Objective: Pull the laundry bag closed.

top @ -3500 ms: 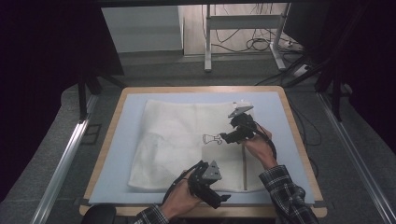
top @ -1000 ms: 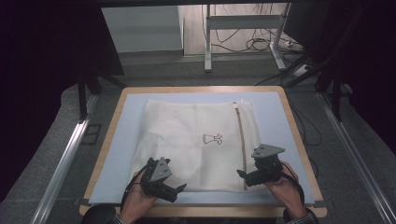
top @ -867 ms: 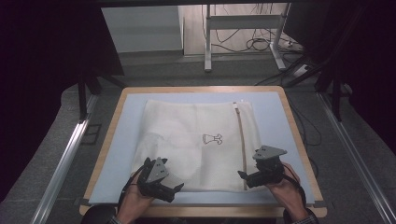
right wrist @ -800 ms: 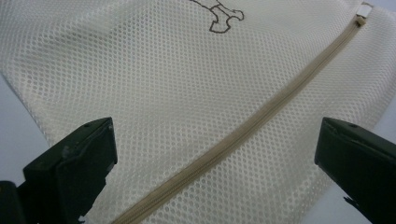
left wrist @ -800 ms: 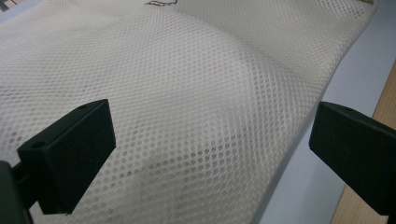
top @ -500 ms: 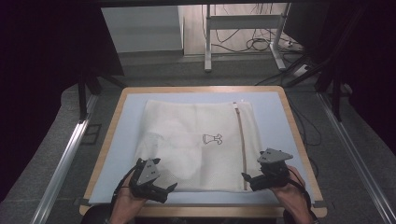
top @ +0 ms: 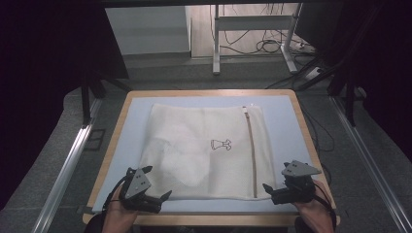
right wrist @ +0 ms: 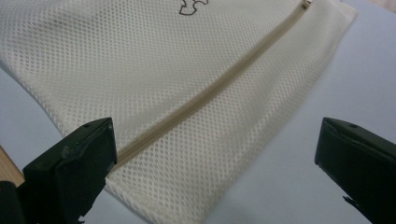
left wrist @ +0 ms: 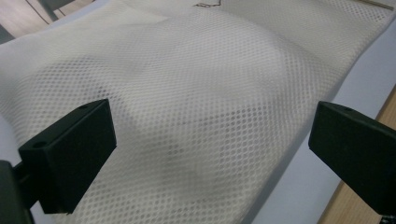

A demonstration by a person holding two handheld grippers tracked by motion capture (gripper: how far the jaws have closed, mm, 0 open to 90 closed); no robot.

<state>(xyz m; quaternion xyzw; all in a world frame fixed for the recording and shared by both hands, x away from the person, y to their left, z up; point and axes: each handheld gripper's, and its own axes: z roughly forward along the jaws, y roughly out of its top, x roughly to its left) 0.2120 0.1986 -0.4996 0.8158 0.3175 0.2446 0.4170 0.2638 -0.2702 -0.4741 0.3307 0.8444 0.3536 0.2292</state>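
A cream mesh laundry bag (top: 204, 148) lies flat on the pale blue table mat (top: 286, 126), with a tan zipper (top: 251, 150) down its right side and a small black print (top: 221, 144) at its middle. My left gripper (top: 158, 198) stands open at the bag's near left corner, mesh (left wrist: 196, 107) between and beyond its jaws. My right gripper (top: 271, 191) stands open at the near right corner, the zipper's (right wrist: 205, 95) near end running toward its left jaw. Neither gripper holds anything.
The mat sits in a wooden-edged tabletop (top: 303, 131); its front edge (top: 214, 218) is just under both hands. Metal rails (top: 68, 165) run along both sides on the grey floor. A desk frame and cables (top: 262, 43) stand beyond the table.
The right gripper left the middle of the bag and came back to its near right corner. Both grippers then drew back toward the front edge, the left one sliding left.
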